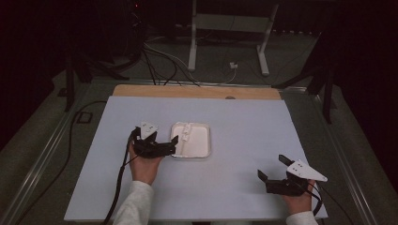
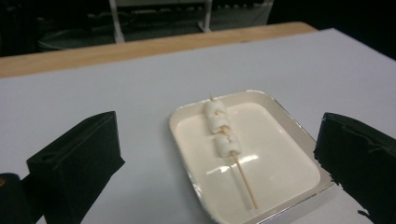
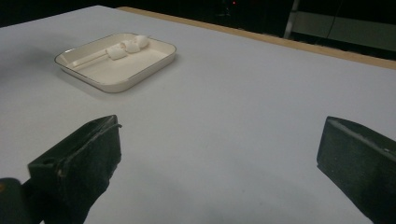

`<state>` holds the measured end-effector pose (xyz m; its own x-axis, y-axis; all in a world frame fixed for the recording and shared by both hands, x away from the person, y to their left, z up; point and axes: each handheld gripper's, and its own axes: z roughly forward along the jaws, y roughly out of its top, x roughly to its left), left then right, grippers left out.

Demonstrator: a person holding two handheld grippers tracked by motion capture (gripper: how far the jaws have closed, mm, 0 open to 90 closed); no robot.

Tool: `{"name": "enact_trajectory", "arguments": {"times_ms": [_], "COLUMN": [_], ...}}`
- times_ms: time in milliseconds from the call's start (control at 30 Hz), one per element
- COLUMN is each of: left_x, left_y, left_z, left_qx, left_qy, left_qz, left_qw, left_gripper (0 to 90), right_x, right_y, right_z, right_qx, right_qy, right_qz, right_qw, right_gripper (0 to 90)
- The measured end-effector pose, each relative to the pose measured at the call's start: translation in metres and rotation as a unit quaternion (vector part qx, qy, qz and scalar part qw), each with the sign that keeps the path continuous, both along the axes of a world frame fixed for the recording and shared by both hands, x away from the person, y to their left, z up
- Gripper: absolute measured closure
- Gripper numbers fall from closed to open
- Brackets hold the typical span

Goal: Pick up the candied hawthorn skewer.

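Note:
A shallow white tray (image 1: 205, 151) sits near the middle of the pale board. On it lies a wooden skewer (image 2: 243, 179) threaded with three white marshmallows (image 2: 219, 128), which are bunched at its far end. My left gripper (image 1: 156, 139) is open just left of the tray, and its black fingers (image 2: 79, 163) frame the tray without touching it. My right gripper (image 1: 273, 168) rests open near the board's front right corner, far from the tray. Its fingers (image 3: 79, 158) hold nothing. From there the tray (image 3: 112, 86) and marshmallows (image 3: 127, 47) appear at the upper left.
The pale board (image 1: 244, 122) covers a table with a wooden strip (image 1: 197, 91) along its far edge. A black cable (image 1: 119, 178) trails back from the left gripper. Cables and white metal frame legs (image 1: 192, 42) stand on the dark floor beyond.

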<state>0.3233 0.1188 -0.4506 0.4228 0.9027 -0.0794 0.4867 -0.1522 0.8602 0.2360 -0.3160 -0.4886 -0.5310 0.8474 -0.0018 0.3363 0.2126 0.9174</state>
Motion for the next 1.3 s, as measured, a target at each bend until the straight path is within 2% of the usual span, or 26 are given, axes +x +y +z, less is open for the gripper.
{"name": "enact_trajectory", "arguments": {"times_ms": [167, 200, 233, 333, 367, 400, 500, 600, 700, 767, 833, 867, 900, 1033, 1133, 1300], "left_x": [0.009, 0.009, 0.012, 0.017, 0.017, 0.019, 0.023, 0.024, 0.024, 0.024, 0.024, 0.024, 0.025, 0.025, 0.024, 0.025], "left_y": [-0.016, -0.016, -0.021, -0.029, -0.029, -0.035, -0.044, -0.049, -0.053, -0.055, -0.056, -0.058, -0.058, -0.059, -0.061, -0.061], "left_z": [-0.012, -0.012, -0.018, -0.026, -0.026, -0.031, -0.039, -0.047, -0.052, -0.055, -0.057, -0.060, -0.061, -0.061, -0.061, -0.060], "left_qx": [0.023, 0.023, 0.026, 0.030, 0.030, 0.034, 0.042, 0.046, 0.045, 0.055, 0.058, 0.069, 0.070, 0.080, 0.105, 0.109], "left_qy": [0.029, 0.029, 0.046, 0.066, 0.066, 0.078, 0.096, 0.111, 0.126, 0.133, 0.138, 0.144, 0.149, 0.147, 0.144, 0.146], "left_qz": [-0.002, -0.002, -0.004, -0.006, -0.006, -0.009, -0.007, -0.006, -0.006, -0.009, -0.009, -0.002, -0.001, 0.005, 0.011, 0.014], "left_qw": [0.9993, 0.9993, 0.9986, 0.9974, 0.9974, 0.9963, 0.9945, 0.9927, 0.9910, 0.9896, 0.9887, 0.9872, 0.9864, 0.9859, 0.9840, 0.9831], "left_gripper": [3.9, 4.4, 5.1, 6.6, 7.0, 7.0, 9.8, 19.6, 42.6, 50.3, 58.4, 61.4, 64.7, 75.4, 84.7, 88.0], "right_x": [0.000, 0.000, 0.000, 0.000, 0.000, 0.000, 0.000, 0.000, 0.000, 0.000, 0.000, 0.000, 0.000, 0.000, 0.001, 0.000], "right_y": [0.000, 0.000, 0.000, 0.000, 0.000, 0.000, 0.000, -0.001, -0.002, -0.002, -0.001, -0.001, -0.001, -0.001, -0.001, -0.001], "right_z": [0.000, 0.000, 0.000, 0.000, 0.000, 0.000, 0.000, 0.000, 0.000, 0.000, 0.000, 0.000, 0.000, 0.000, -0.001, -0.001], "right_qx": [0.000, 0.000, 0.000, -0.001, -0.001, -0.001, 0.000, 0.000, 0.001, 0.001, 0.001, 0.001, 0.001, 0.000, 0.000, -0.001], "right_qy": [0.000, 0.000, 0.000, 0.000, 0.000, 0.000, 0.000, 0.001, 0.001, 0.000, 0.001, 0.000, 0.000, 0.000, 0.000, 0.000], "right_qz": [0.000, 0.000, 0.000, 0.000, 0.000, 0.000, 0.000, -0.002, -0.002, -0.002, -0.002, -0.002, -0.002, -0.002, -0.003, -0.003], "right_qw": [1.0000, 1.0000, 1.0000, 1.0000, 1.0000, 1.0000, 1.0000, 1.0000, 1.0000, 1.0000, 1.0000, 1.0000, 1.0000, 1.0000, 1.0000, 1.0000], "right_gripper": [0.0, 0.0, 0.0, 0.0, 0.0, 0.0, 0.0, 0.0, 0.0, 0.0, 0.0, 0.0, 0.0, 0.0, 0.0, 0.0]}}
